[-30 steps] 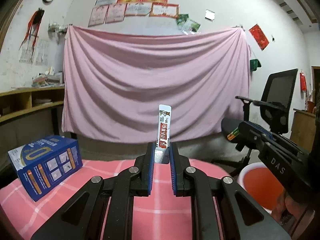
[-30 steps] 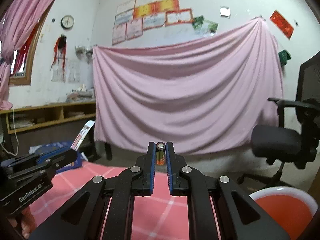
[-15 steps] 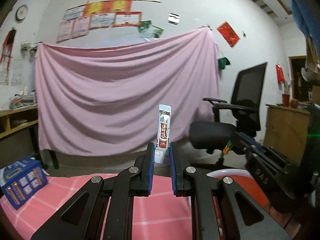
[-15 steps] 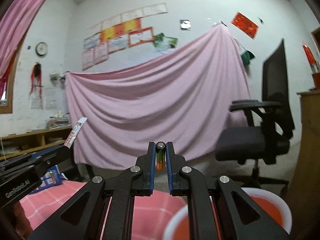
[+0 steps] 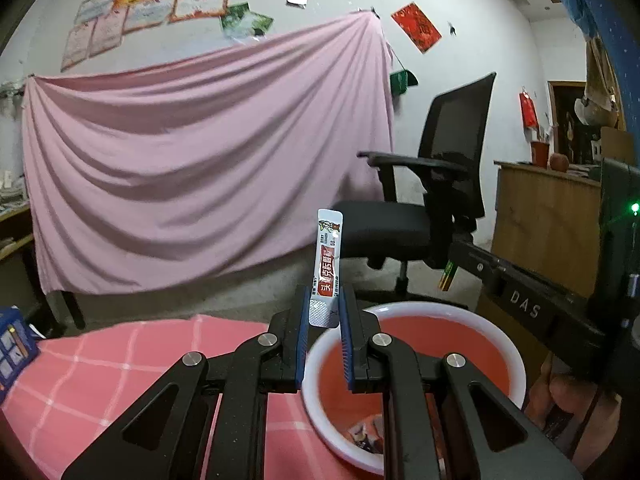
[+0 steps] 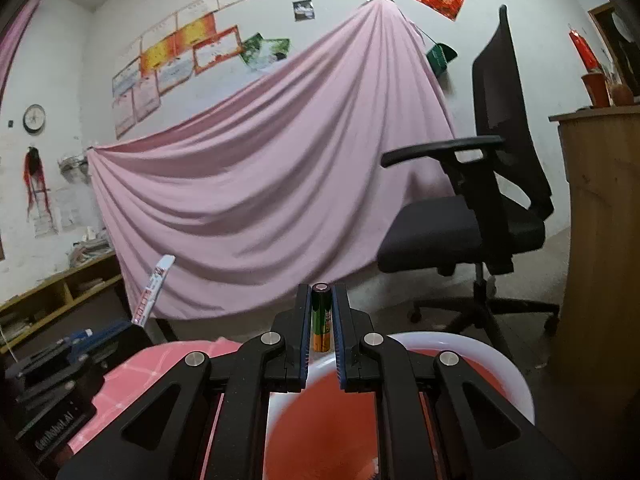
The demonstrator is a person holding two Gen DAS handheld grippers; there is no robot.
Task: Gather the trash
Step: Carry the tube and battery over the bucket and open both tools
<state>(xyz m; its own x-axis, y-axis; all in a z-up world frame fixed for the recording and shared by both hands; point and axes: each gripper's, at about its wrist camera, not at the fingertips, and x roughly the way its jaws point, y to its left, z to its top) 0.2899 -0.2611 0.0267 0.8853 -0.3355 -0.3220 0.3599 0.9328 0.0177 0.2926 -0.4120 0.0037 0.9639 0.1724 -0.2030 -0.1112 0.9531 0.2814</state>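
Observation:
My left gripper (image 5: 325, 314) is shut on a white and red sachet (image 5: 327, 256) that stands upright between the pads, above the near-left rim of a red basin with a white rim (image 5: 514, 354). Some wrappers (image 5: 366, 436) lie in the basin. My right gripper (image 6: 321, 320) is shut on a green and orange battery (image 6: 321, 318), held upright over the basin (image 6: 516, 376). The right gripper (image 5: 520, 296) shows at the right of the left wrist view; the left gripper with the sachet (image 6: 154, 290) shows at the left of the right wrist view.
A table with a pink checked cloth (image 5: 120, 356) lies left of the basin, with a blue box (image 5: 12, 348) at its far left. A black office chair (image 5: 432, 200) stands behind. A wooden cabinet (image 6: 600, 240) is at the right. A pink sheet (image 5: 200, 168) hangs on the wall.
Both grippers have swung right, away from the blue box, and now hang over the red basin. Each still holds its item.

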